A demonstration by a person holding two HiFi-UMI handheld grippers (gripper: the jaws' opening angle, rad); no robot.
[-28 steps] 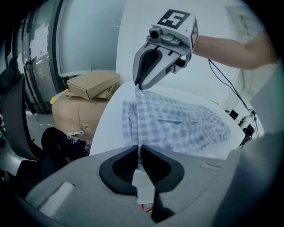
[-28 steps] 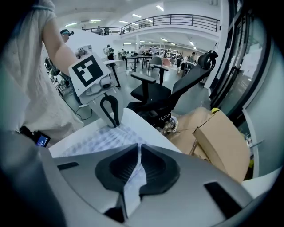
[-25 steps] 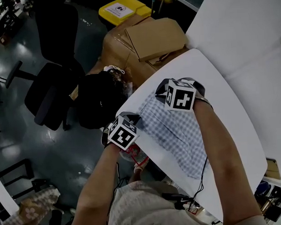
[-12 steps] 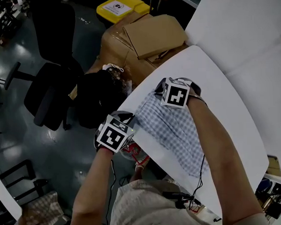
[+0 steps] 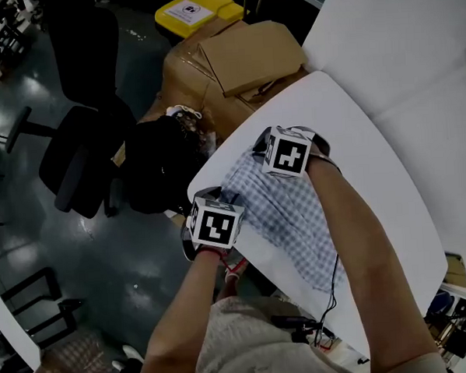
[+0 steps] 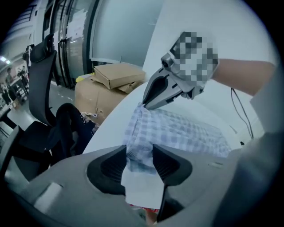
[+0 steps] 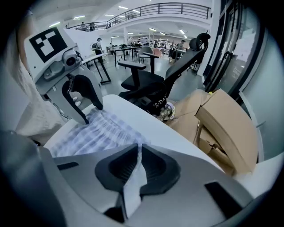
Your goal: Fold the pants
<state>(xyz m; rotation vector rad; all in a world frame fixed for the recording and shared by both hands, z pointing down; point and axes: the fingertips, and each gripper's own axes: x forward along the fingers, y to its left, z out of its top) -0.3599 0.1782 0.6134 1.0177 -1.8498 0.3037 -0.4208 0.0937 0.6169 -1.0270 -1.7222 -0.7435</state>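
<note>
Blue checked pants [image 5: 293, 218] lie flat on the white table [image 5: 355, 136], near its left edge. My right gripper [image 7: 138, 165] is shut on the pants' far corner, and a strip of the cloth [image 7: 133, 186] shows pinched between its pads. In the left gripper view the right gripper [image 6: 145, 104] holds that corner just above the table. My left gripper [image 6: 138, 160] stands at the near corner by the table's edge. Its jaws have just been opening, and the pants' hem [image 6: 140, 157] lies loose between the spread pads.
Cardboard boxes [image 5: 242, 60] and a yellow bin [image 5: 193, 11] stand beyond the table's far end. A black office chair [image 5: 81, 119] and a black bag [image 5: 158, 166] sit on the floor left of the table. A cable [image 5: 335, 282] hangs along the right arm.
The left gripper has swung right, from beside the table's edge onto the pants' near corner, and rolled. The right gripper has stayed on the far corner.
</note>
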